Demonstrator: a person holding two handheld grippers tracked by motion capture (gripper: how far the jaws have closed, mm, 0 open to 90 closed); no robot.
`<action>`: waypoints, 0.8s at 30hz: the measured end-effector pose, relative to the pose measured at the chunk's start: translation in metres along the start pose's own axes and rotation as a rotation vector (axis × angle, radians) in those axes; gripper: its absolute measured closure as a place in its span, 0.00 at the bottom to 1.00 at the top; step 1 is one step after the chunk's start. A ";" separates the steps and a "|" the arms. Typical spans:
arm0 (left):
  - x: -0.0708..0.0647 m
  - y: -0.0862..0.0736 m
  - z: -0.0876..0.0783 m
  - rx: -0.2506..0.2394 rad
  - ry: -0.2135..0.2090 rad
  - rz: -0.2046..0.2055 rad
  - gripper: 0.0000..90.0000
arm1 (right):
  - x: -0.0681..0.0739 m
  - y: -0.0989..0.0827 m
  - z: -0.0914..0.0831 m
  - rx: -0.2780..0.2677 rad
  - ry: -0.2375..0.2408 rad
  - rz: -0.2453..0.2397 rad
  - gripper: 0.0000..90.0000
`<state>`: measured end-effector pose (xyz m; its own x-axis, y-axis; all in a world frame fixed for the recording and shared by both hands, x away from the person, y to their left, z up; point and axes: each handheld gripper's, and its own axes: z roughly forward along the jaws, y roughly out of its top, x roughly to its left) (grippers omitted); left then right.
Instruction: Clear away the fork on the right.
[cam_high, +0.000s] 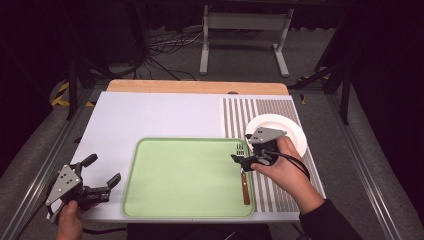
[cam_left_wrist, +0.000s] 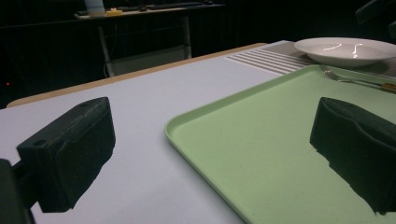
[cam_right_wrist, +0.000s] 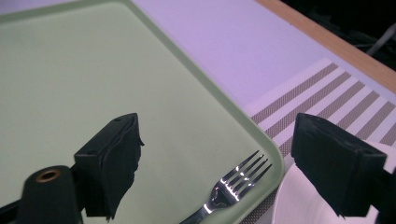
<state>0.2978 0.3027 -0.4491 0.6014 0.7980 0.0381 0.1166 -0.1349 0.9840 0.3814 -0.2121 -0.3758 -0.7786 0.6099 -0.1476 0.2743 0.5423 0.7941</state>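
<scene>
Right gripper (cam_high: 246, 159) sits right of centre in the high view, over the green tray's (cam_high: 185, 175) right edge, jaws spread wide w/ nothing between them. Fork (cam_high: 243, 172) lies in the tray along that right rim, tines toward the top of frame, wooden handle toward the bottom; the gripper is right above its neck, just below the tines. Can't tell from the high view if a jaw touches the fork. Right hand (cam_high: 280, 167) wraps the gripper body from the lower right.

Right gripper view adds detail: fork tines (cam_right_wrist: 243, 179) sit bottom centre, in the gap between the two black jaws and clear of both; handle runs out of frame at the bottom. Tray corner (cam_right_wrist: 275, 163) curves just right of the tines; striped mat (cam_right_wrist: 322, 98) is at right, white plate (cam_right_wrist: 294, 205) at lower right beside the tray.

Left gripper (cam_high: 102, 175) is at lower left in the high view, on the white table (cam_high: 150, 115) left of the tray, jaws apart, empty, held by the left hand (cam_high: 70, 220).

Left gripper view gives a low side angle: tray rim (cam_left_wrist: 187, 135) at centre, fork (cam_left_wrist: 350, 79) far off at upper right, plate (cam_left_wrist: 345, 49) beyond it, both jaws wide apart at the frame's sides.
</scene>
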 end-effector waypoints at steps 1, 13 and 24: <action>0.000 0.000 0.000 0.001 -0.001 -0.002 0.01 | -0.001 -0.002 -0.003 -0.021 0.004 -0.004 0.17; 0.000 0.000 0.000 -0.001 -0.002 -0.001 0.01 | -0.010 -0.037 -0.033 -0.223 -0.015 0.005 0.13; 0.000 0.000 0.000 0.002 -0.004 -0.001 0.01 | -0.014 -0.074 -0.048 -0.337 -0.034 -0.011 0.12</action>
<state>0.2978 0.3025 -0.4493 0.6044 0.7958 0.0365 0.1190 -0.1355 0.9836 0.3449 -0.2880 -0.4044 -0.7597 0.6271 -0.1721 0.0598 0.3309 0.9418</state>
